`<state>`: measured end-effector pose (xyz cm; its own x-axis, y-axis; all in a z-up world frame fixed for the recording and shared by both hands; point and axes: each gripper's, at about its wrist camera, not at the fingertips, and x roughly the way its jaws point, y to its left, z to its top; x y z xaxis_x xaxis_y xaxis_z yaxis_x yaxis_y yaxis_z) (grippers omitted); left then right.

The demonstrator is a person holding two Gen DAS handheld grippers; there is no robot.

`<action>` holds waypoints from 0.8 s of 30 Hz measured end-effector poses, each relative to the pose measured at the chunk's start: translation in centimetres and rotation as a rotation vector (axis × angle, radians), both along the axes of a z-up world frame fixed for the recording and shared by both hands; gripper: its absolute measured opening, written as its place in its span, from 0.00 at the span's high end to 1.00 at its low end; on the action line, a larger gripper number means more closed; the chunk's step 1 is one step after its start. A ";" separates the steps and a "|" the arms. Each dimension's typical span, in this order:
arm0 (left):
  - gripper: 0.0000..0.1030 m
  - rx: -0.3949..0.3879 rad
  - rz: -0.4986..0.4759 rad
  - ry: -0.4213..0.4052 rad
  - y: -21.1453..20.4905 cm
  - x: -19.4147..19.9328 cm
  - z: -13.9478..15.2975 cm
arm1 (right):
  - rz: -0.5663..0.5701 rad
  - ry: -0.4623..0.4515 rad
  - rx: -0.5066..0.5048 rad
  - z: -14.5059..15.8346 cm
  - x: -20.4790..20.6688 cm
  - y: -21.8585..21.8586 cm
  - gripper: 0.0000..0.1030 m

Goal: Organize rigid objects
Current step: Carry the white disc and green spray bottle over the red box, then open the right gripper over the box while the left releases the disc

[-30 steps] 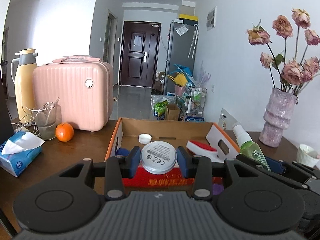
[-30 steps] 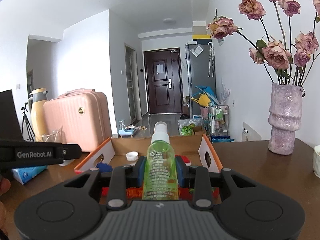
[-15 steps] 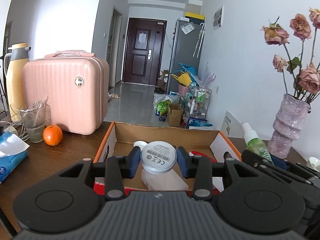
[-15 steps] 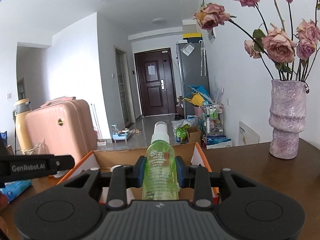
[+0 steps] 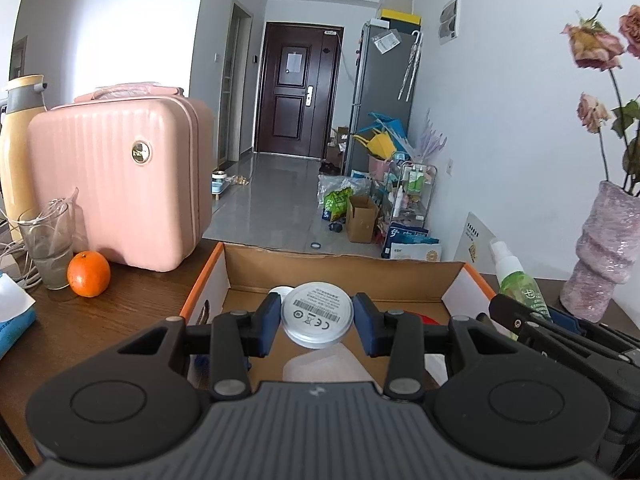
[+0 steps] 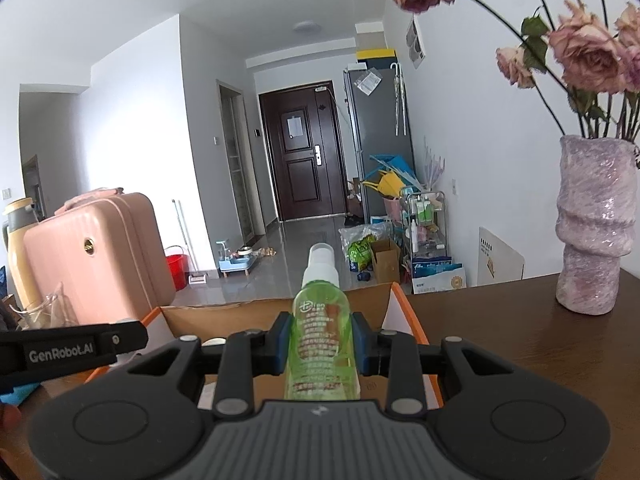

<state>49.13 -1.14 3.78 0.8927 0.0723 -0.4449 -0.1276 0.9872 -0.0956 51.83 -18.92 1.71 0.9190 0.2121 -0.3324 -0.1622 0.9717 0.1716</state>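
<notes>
My left gripper (image 5: 316,318) is shut on a round white puck (image 5: 317,315) with a barcode label, held over the open cardboard box (image 5: 344,268) with orange edges. My right gripper (image 6: 320,338) is shut on a green spray bottle (image 6: 322,336) with a white nozzle, upright, above the same box (image 6: 208,314). That bottle (image 5: 518,282) and the right gripper also show at the right of the left wrist view. The left gripper's black arm (image 6: 68,350) crosses the left of the right wrist view. A white cap (image 5: 280,291) and something red (image 5: 430,320) lie inside the box.
On the dark wooden table (image 5: 132,300) stand a pink hard case (image 5: 116,184), a yellow thermos (image 5: 16,152), a glass (image 5: 48,240), an orange (image 5: 88,274) and a blue tissue pack (image 5: 12,320). A purple vase (image 6: 594,224) of dried roses stands right of the box.
Both grippers have moved forward together over the box, still holding their objects. The box, the case and the vase now appear nearer and larger.
</notes>
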 end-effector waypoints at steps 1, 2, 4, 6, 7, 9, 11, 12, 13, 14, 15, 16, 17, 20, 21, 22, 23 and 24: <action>0.61 0.002 0.001 0.004 0.0 0.3 -0.1 | -0.001 0.005 0.000 -0.1 0.4 0.0 0.71; 0.61 0.003 0.003 0.009 0.0 0.7 -0.3 | -0.003 0.011 0.000 -0.3 0.7 0.1 0.71; 0.61 0.006 0.006 0.018 0.2 1.4 -0.5 | -0.007 0.022 -0.001 -0.6 1.3 0.1 0.71; 0.61 0.009 0.011 0.029 0.3 2.1 -0.7 | -0.012 0.035 -0.002 -0.9 1.9 0.0 0.71; 0.61 0.009 0.013 0.034 0.4 2.4 -0.9 | -0.014 0.043 -0.002 -1.0 2.2 0.0 0.71; 0.61 0.011 0.017 0.046 0.6 2.9 -1.2 | -0.014 0.057 -0.005 -1.2 2.7 -0.1 0.71; 0.61 0.016 0.022 0.059 0.8 3.4 -1.6 | -0.008 0.071 -0.009 -1.4 2.9 0.0 0.71; 0.61 0.020 0.024 0.066 0.9 3.6 -1.8 | -0.005 0.078 -0.011 -1.6 3.0 0.0 0.71; 0.61 0.024 0.026 0.072 0.9 3.7 -2.0 | -0.001 0.085 -0.013 -1.7 3.2 0.1 0.71; 0.61 0.026 0.028 0.077 1.0 3.9 -2.2 | 0.003 0.091 -0.016 -1.8 3.3 0.1 0.71; 0.61 0.026 0.030 0.082 1.2 4.0 -2.3 | 0.006 0.096 -0.019 -1.9 3.4 0.1 0.71; 0.60 0.024 0.027 0.087 1.3 4.0 -2.4 | 0.012 0.106 -0.024 -2.0 3.5 0.1 0.70; 0.60 0.020 0.023 0.093 1.4 4.0 -2.5 | 0.015 0.117 -0.023 -2.1 3.6 0.1 0.70; 0.42 0.015 0.021 0.124 1.7 4.3 -2.9 | 0.010 0.132 -0.025 -2.4 3.8 0.0 0.64; 0.22 0.014 0.030 0.125 1.7 4.3 -2.9 | 0.006 0.136 -0.028 -2.4 3.8 -0.1 0.58; 0.08 0.019 0.046 0.121 1.7 4.3 -3.0 | 0.006 0.135 -0.028 -2.3 3.8 -0.2 0.45; 0.05 0.035 0.069 0.115 1.7 4.2 -2.9 | 0.005 0.133 -0.025 -2.3 3.7 -0.3 0.34; 0.04 0.045 0.077 0.111 1.7 4.1 -2.8 | 0.003 0.131 -0.025 -2.3 3.6 -0.3 0.31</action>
